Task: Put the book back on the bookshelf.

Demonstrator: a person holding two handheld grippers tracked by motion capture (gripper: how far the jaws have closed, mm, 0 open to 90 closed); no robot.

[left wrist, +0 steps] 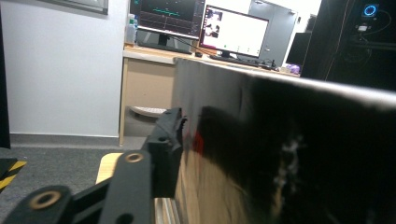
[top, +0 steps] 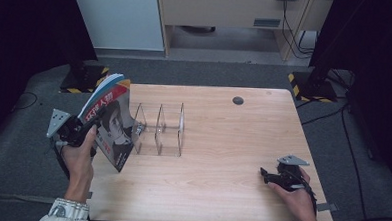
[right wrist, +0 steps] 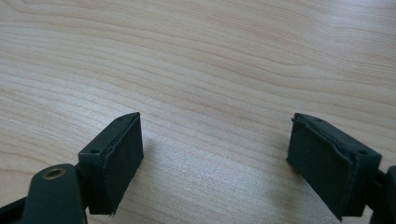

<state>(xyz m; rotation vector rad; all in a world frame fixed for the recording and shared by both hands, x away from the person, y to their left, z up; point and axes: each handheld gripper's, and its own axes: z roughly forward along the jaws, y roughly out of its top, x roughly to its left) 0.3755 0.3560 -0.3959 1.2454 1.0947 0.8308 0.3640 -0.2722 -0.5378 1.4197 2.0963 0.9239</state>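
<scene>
High view: the left claw (top: pixel 90 127), held in a hand at the surface's left edge, meets a glossy magazine (top: pixel 109 119) with a portrait cover, standing tilted at the left end of the clear acrylic three-slot rack (top: pixel 159 129). The light wooden surface (top: pixel 222 156) also carries the right claw (top: pixel 265 175), near the right corner.

Left gripper view: one black jaw stands just beside the magazine's dark cover (left wrist: pixel 289 154); whether the pads press it cannot be told.

Right gripper view: the right claw (right wrist: pixel 215 158) stands wide, nothing between its pads, above bare wood (right wrist: pixel 201 56).
</scene>
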